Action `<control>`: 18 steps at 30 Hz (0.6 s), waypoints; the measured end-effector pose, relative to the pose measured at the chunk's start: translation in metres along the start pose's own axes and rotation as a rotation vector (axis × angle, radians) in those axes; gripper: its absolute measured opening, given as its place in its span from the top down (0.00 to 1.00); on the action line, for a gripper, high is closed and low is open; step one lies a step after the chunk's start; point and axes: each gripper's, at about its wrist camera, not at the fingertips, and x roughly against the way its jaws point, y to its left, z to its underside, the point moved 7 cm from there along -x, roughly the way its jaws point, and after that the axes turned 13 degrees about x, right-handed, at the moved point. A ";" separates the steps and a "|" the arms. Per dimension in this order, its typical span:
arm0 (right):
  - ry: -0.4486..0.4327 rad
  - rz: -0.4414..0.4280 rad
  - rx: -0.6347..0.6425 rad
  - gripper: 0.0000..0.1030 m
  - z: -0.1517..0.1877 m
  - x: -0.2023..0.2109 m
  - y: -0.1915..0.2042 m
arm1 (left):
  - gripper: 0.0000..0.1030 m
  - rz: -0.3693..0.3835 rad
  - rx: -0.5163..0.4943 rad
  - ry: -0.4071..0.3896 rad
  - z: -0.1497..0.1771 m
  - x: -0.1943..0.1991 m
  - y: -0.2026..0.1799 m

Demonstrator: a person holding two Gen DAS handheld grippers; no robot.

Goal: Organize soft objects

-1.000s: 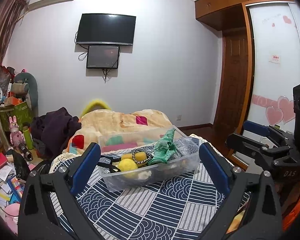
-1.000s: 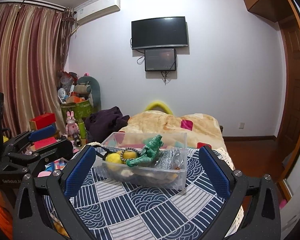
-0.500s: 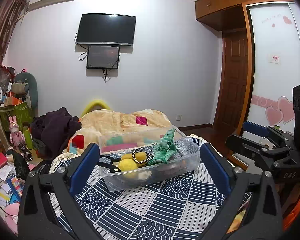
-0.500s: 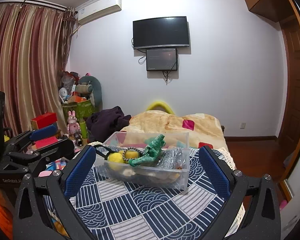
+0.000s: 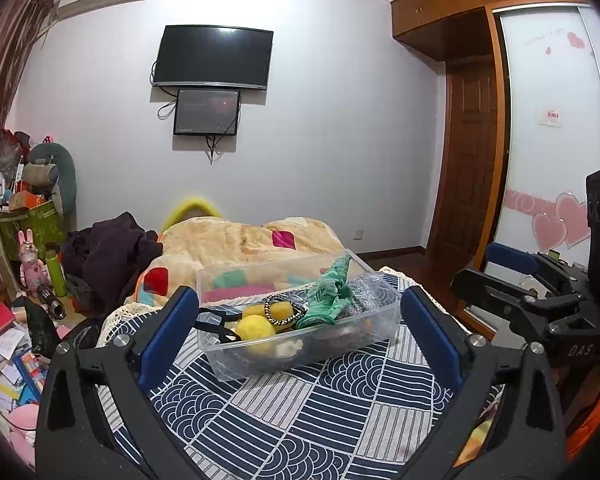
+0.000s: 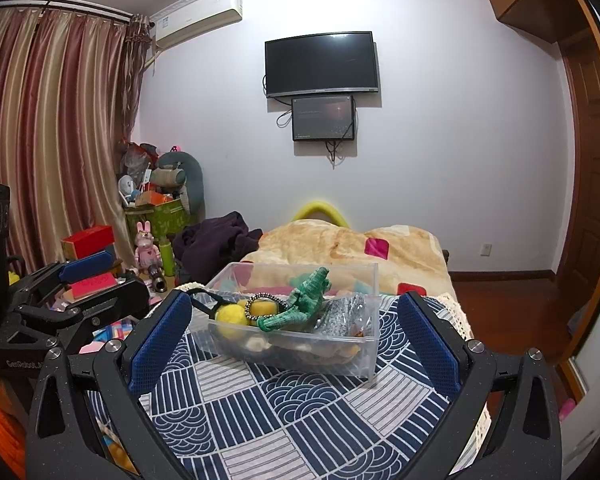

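Clear plastic bin [image 5: 300, 344] [image 6: 296, 340] sits on the navy-and-white cloth [image 5: 300, 412] [image 6: 300, 408], at 12 o'clock from both grippers. Inside lie a yellow ball [image 5: 255, 328] [image 6: 231, 316], a beaded ring [image 5: 284, 310] [image 6: 266, 306], and a green knit toy [image 5: 332, 296] [image 6: 306, 298] rising above the rim. The left gripper [image 5: 298, 344] is level, aimed at the bin, blue pads spread wide with nothing between them. The right gripper [image 6: 294, 340] is likewise level and spread wide, empty; it shows at 3 o'clock in the left view [image 5: 512, 280]. A blanket [image 5: 244, 244] [image 6: 348, 248] lies beyond the bin, a TV [image 5: 214, 58] [image 6: 322, 64] on the wall.
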 end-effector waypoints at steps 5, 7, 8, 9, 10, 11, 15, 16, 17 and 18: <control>0.004 -0.001 -0.005 0.00 0.002 0.000 0.000 | 0.01 0.013 0.008 0.006 0.001 0.000 0.000; 0.006 -0.002 -0.006 0.00 0.002 0.000 0.001 | 0.01 0.012 0.002 0.008 0.002 0.000 -0.002; 0.007 -0.003 -0.007 0.00 0.002 0.000 0.001 | 0.01 0.014 -0.002 0.010 0.002 0.000 -0.003; 0.007 -0.003 -0.006 0.00 0.003 -0.001 0.001 | 0.01 0.015 -0.004 0.011 0.003 0.000 -0.004; 0.008 -0.004 -0.006 0.00 0.003 -0.001 0.001 | 0.01 0.014 -0.004 0.011 0.003 0.000 -0.004; 0.008 -0.004 -0.004 0.00 0.003 0.000 0.002 | 0.01 0.015 -0.004 0.012 0.003 0.000 -0.004; 0.009 -0.005 -0.006 0.00 0.003 -0.001 0.002 | 0.01 0.015 0.002 0.019 0.003 -0.001 -0.003; 0.010 -0.004 -0.006 0.00 0.003 -0.001 0.002 | 0.01 0.015 0.003 0.019 0.004 0.000 -0.003; 0.011 -0.005 -0.007 0.00 0.004 -0.002 0.002 | 0.01 0.014 0.004 0.019 0.004 0.000 -0.003; 0.012 -0.005 -0.008 0.00 0.004 -0.001 0.002 | 0.01 0.014 0.004 0.018 0.004 0.000 -0.003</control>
